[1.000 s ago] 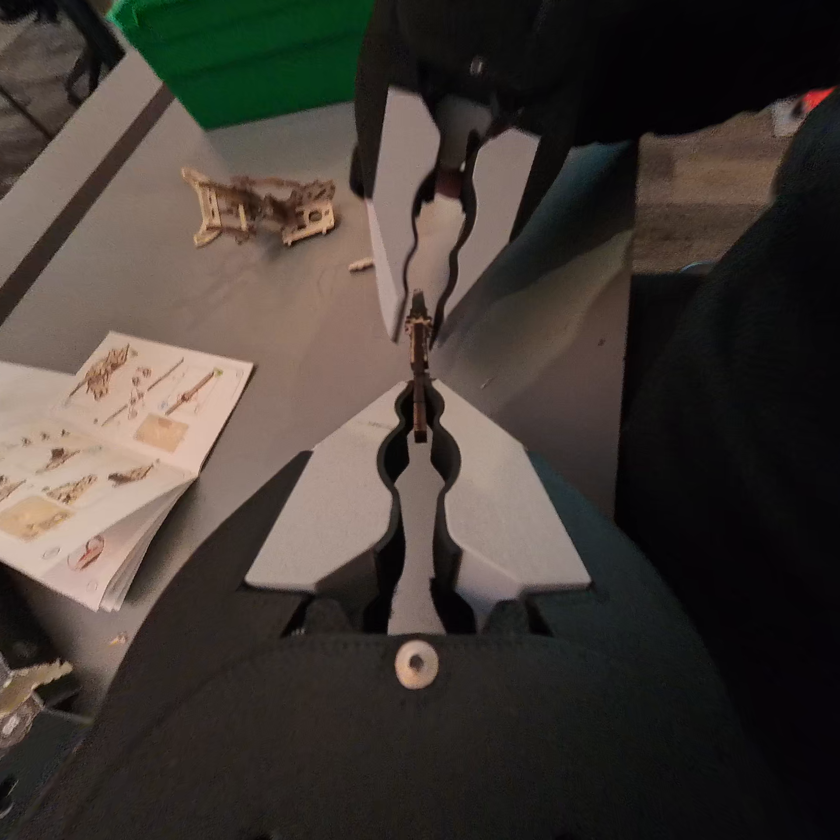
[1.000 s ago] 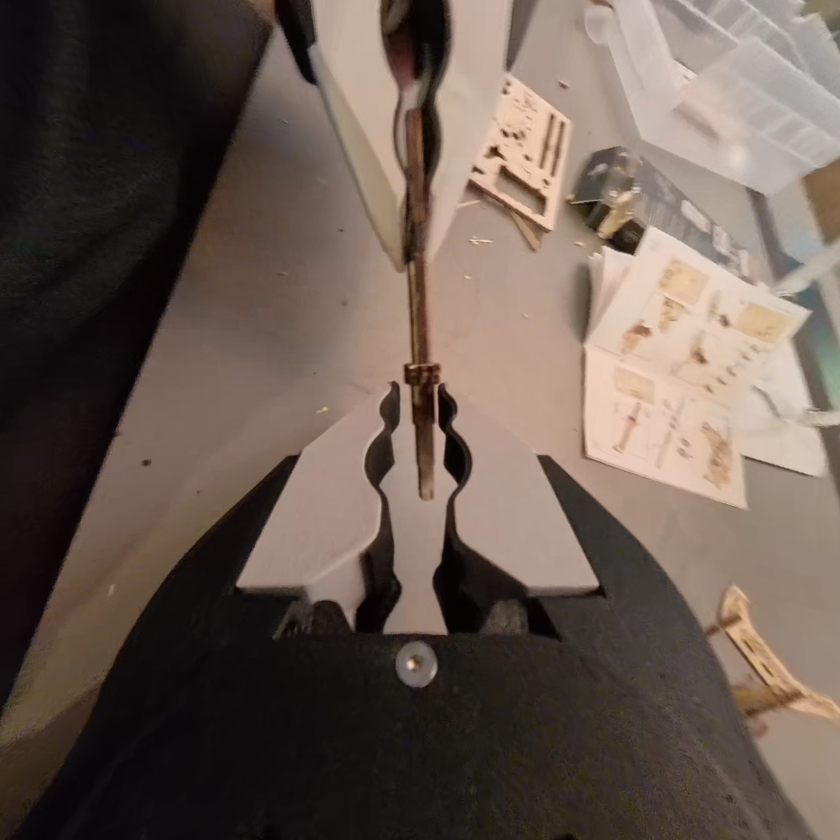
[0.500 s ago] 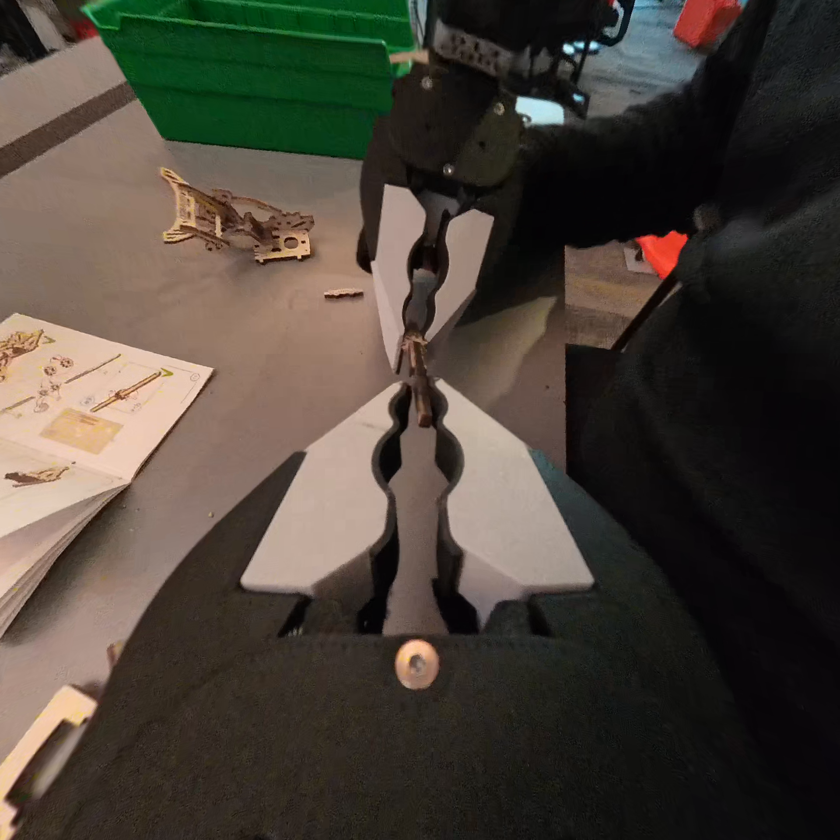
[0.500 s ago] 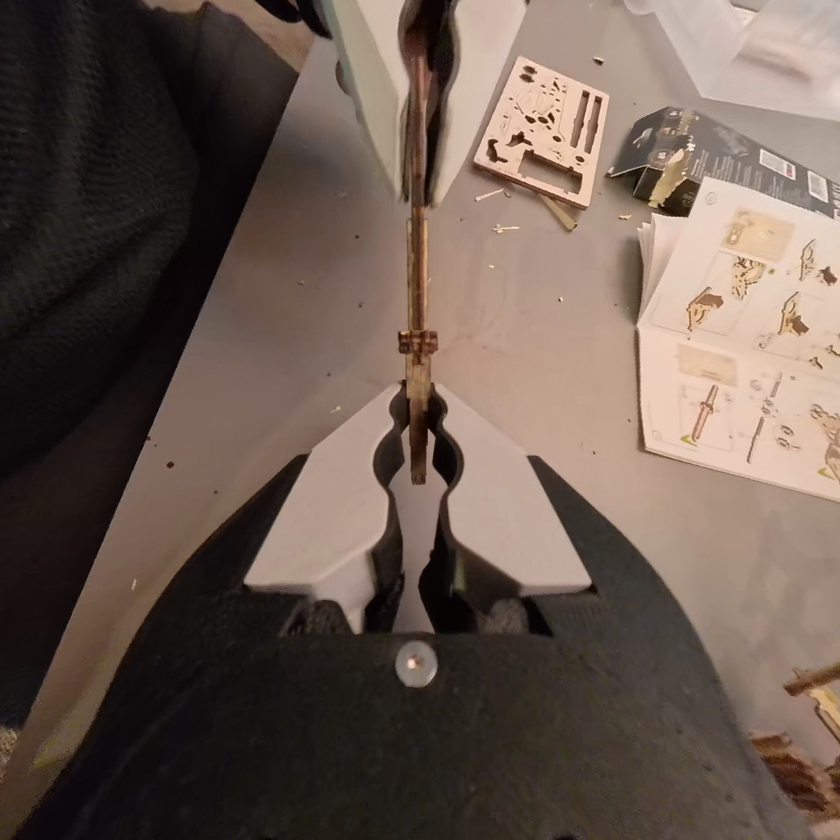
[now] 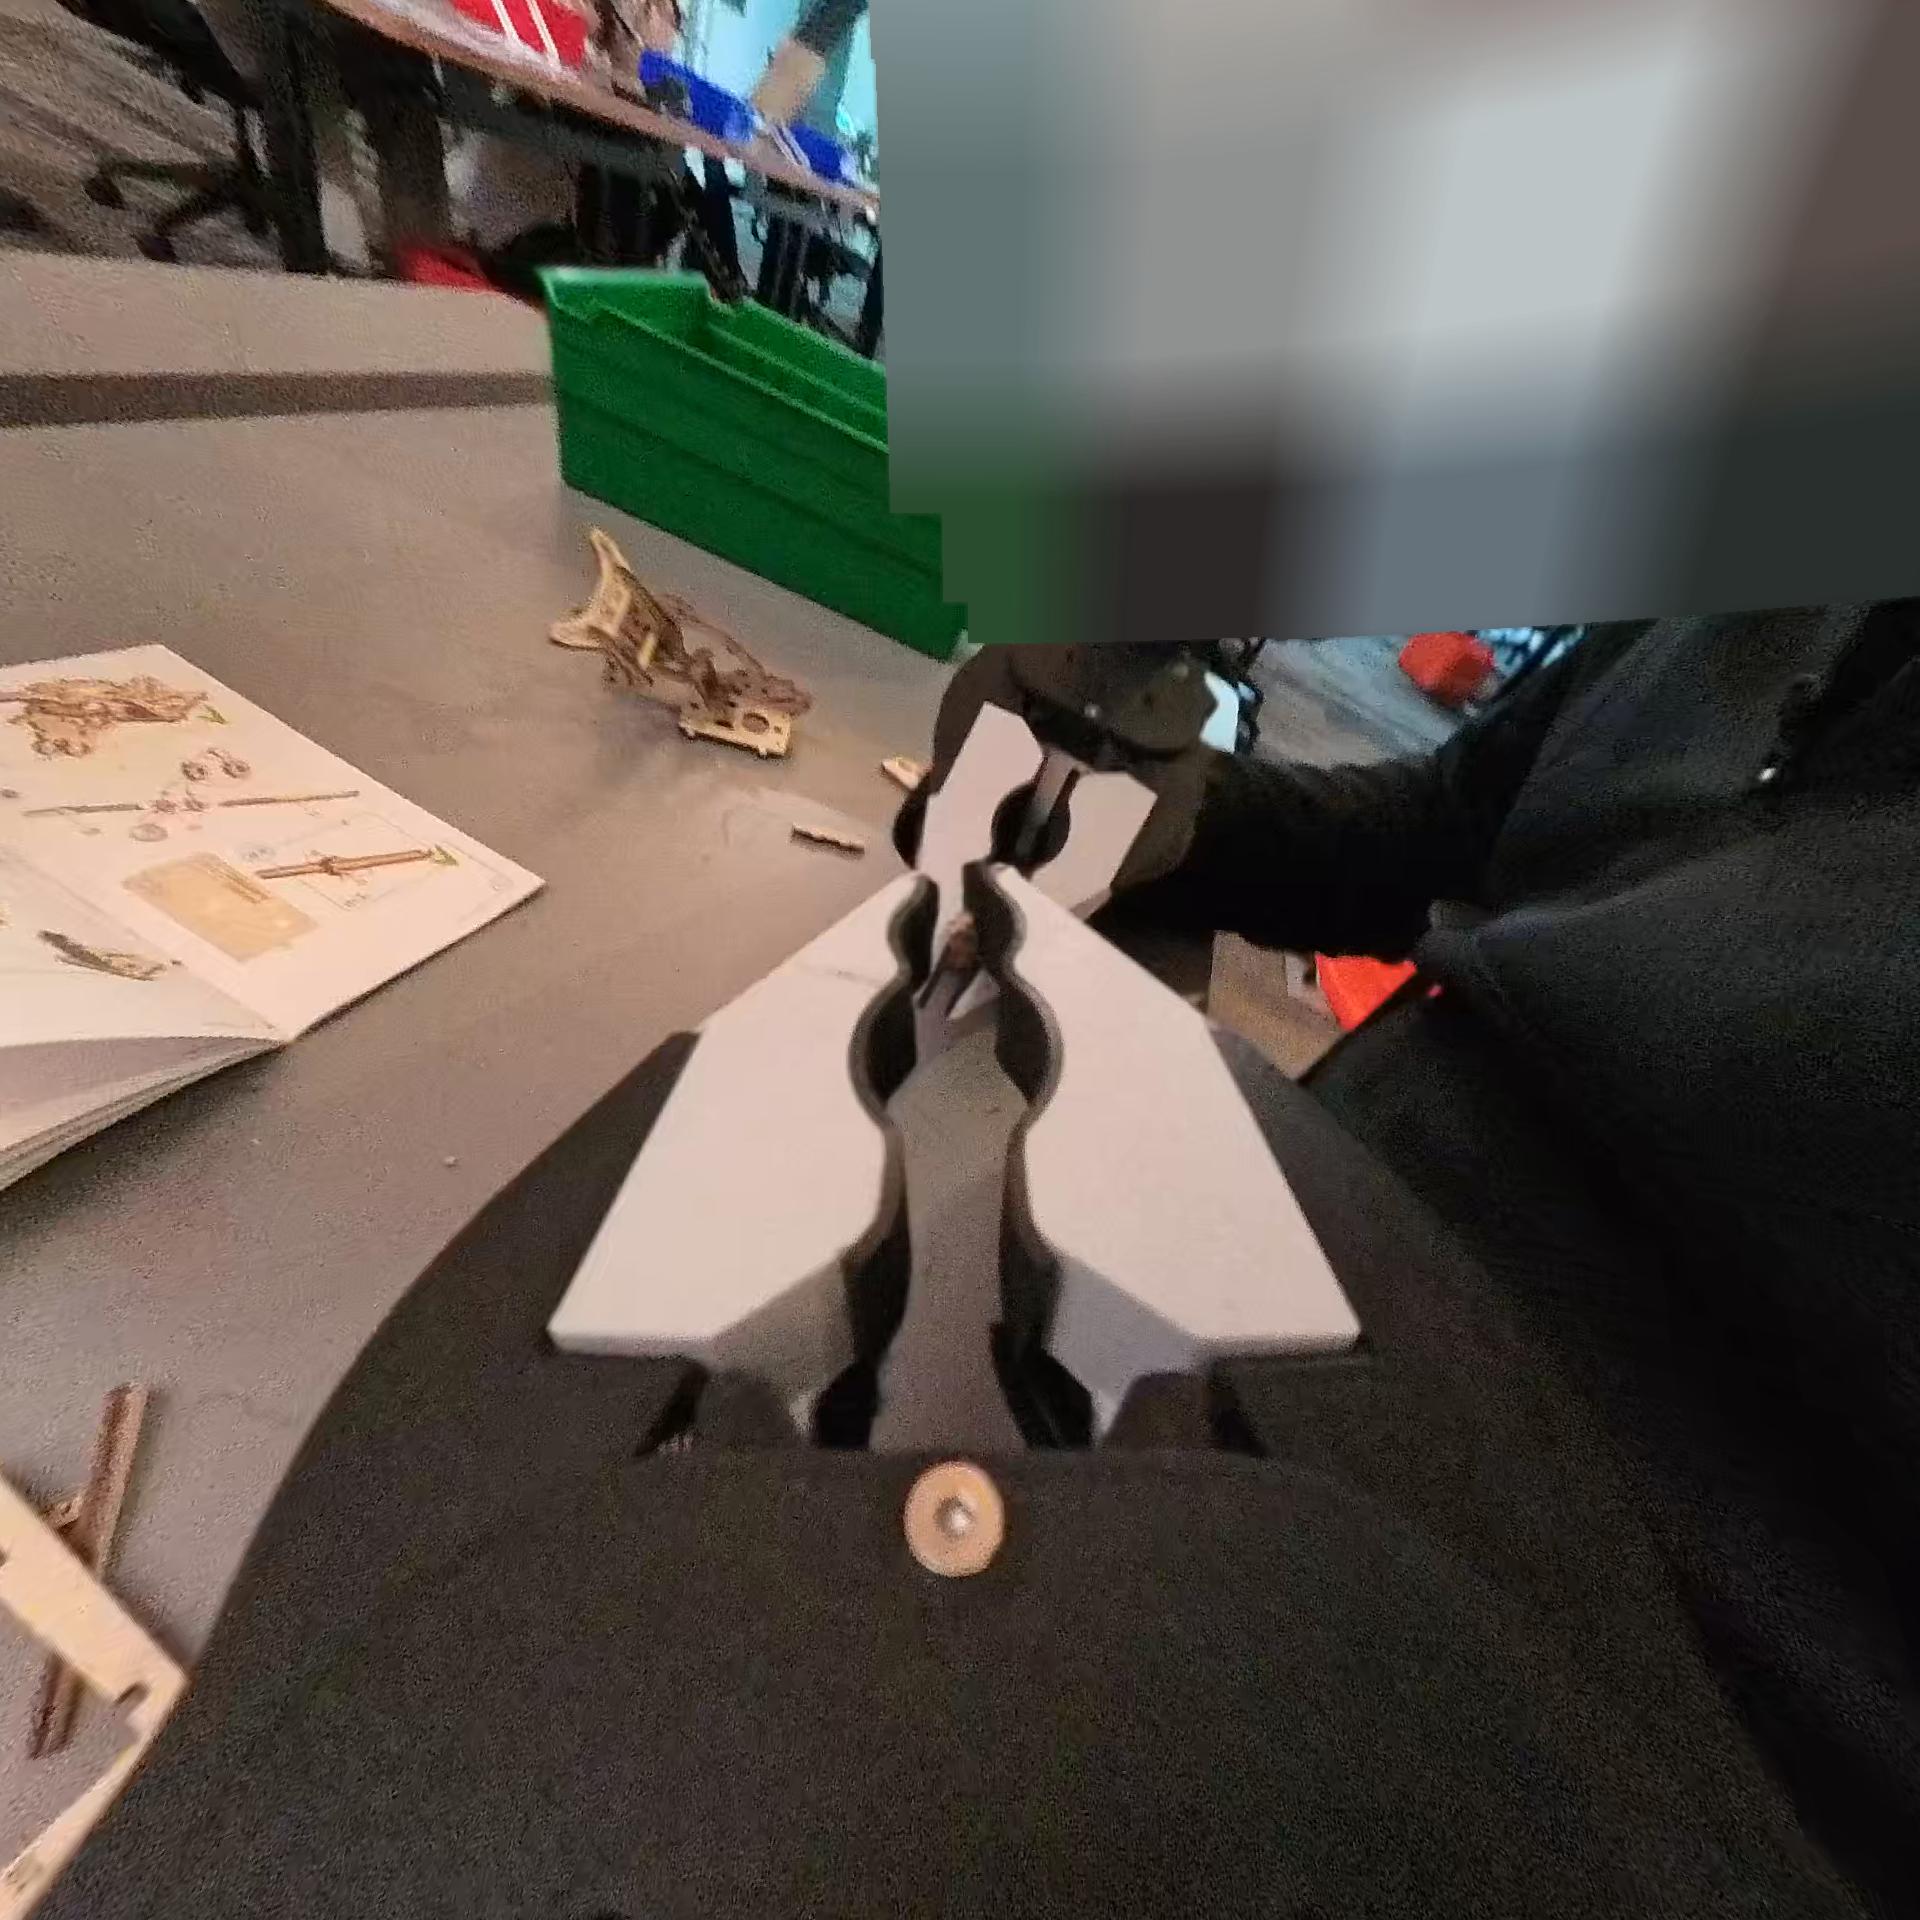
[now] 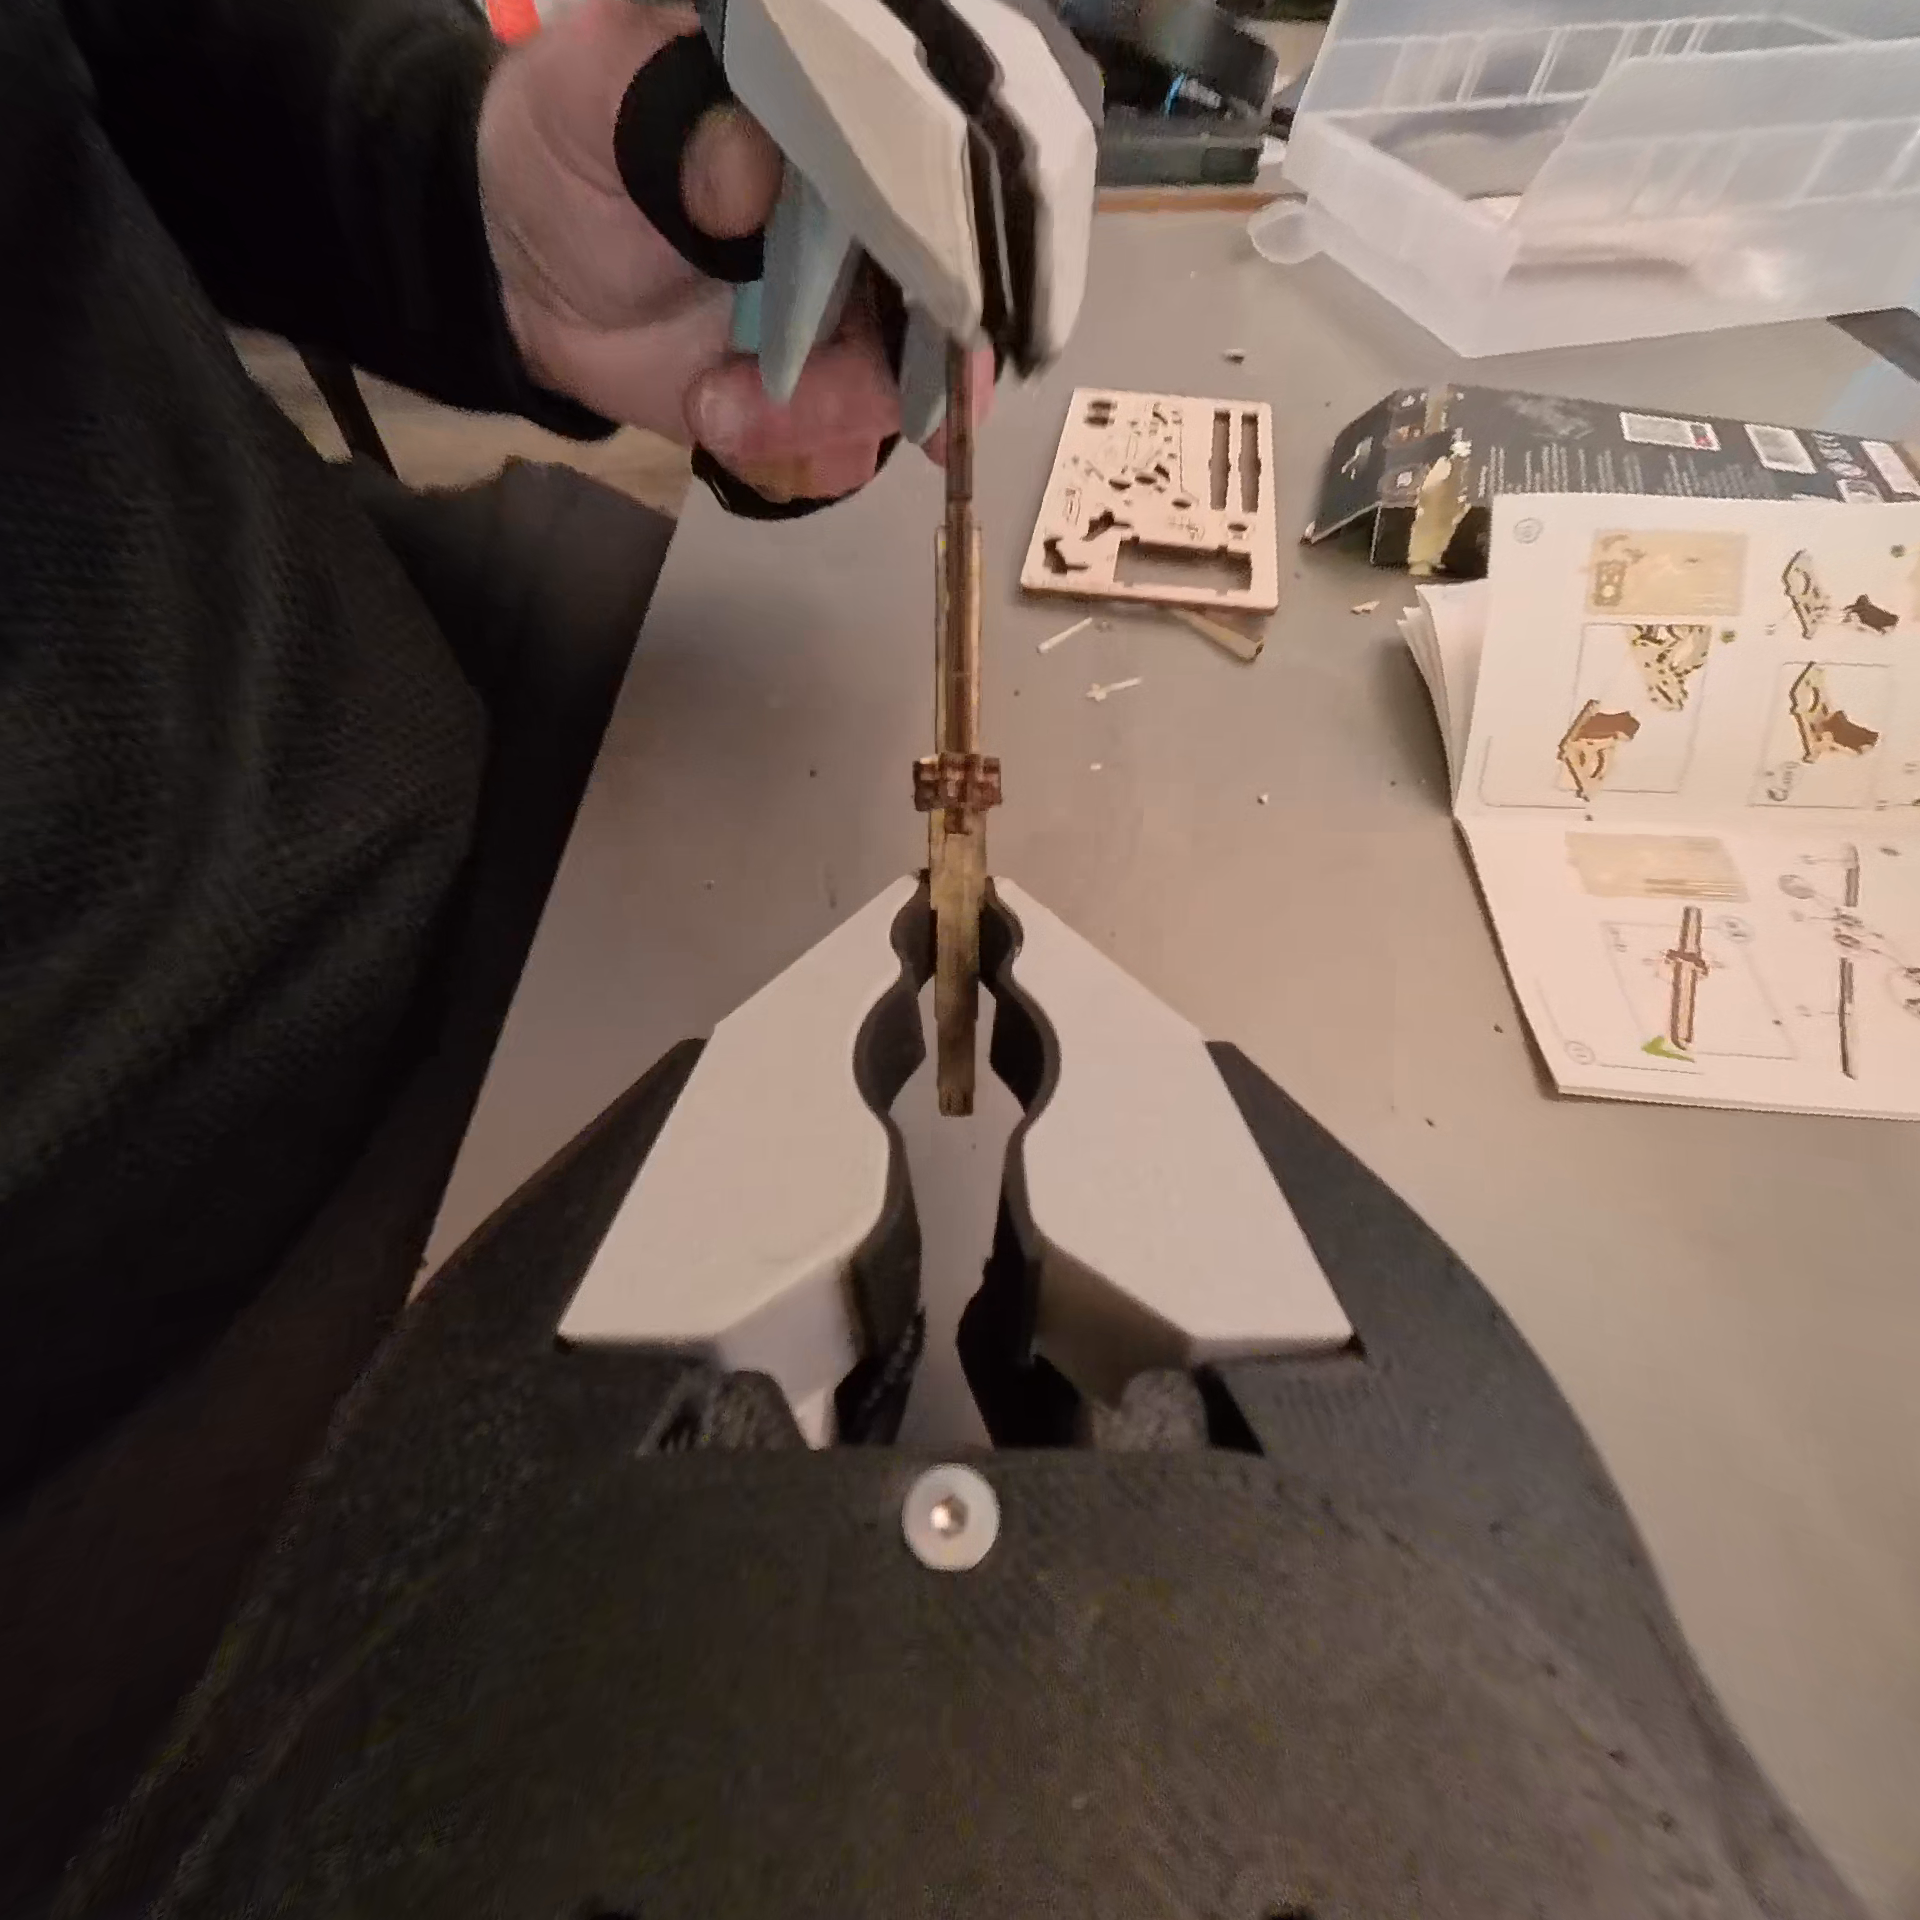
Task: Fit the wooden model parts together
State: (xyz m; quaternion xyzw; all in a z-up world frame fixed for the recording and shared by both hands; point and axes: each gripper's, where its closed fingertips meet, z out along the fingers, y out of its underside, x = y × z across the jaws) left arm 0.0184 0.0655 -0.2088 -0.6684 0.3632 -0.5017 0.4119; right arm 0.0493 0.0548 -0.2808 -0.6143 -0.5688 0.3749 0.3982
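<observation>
A thin wooden rod [image 6: 957, 623] with a small cross-shaped collar [image 6: 956, 781] is held in the air between both grippers, above the grey table's [image 6: 1195, 1039] near edge. My right gripper [image 6: 956, 891] is shut on its lower end. My left gripper [image 6: 951, 348] is shut on its upper end, with a person's hand [image 6: 613, 270] on its handle. In the left wrist view the rod [image 5: 953, 951] shows nearly end-on between my left gripper's [image 5: 949, 883] fingertips, and the right gripper [image 5: 1023, 831] sits just behind it.
A green bin [image 5: 727, 447], a partly built wooden model [image 5: 686, 670] and an open instruction booklet [image 5: 229, 842] lie on the table. A punched wooden sheet [image 6: 1153, 499], a black box [image 6: 1558, 457] and a clear plastic container [image 6: 1610, 156] lie farther out. The person's dark clothing [image 6: 208, 831] is close by.
Both grippers have kept hold of the rod. The left gripper has tilted, so its view now looks low across the table, and its hand now shows in the right wrist view.
</observation>
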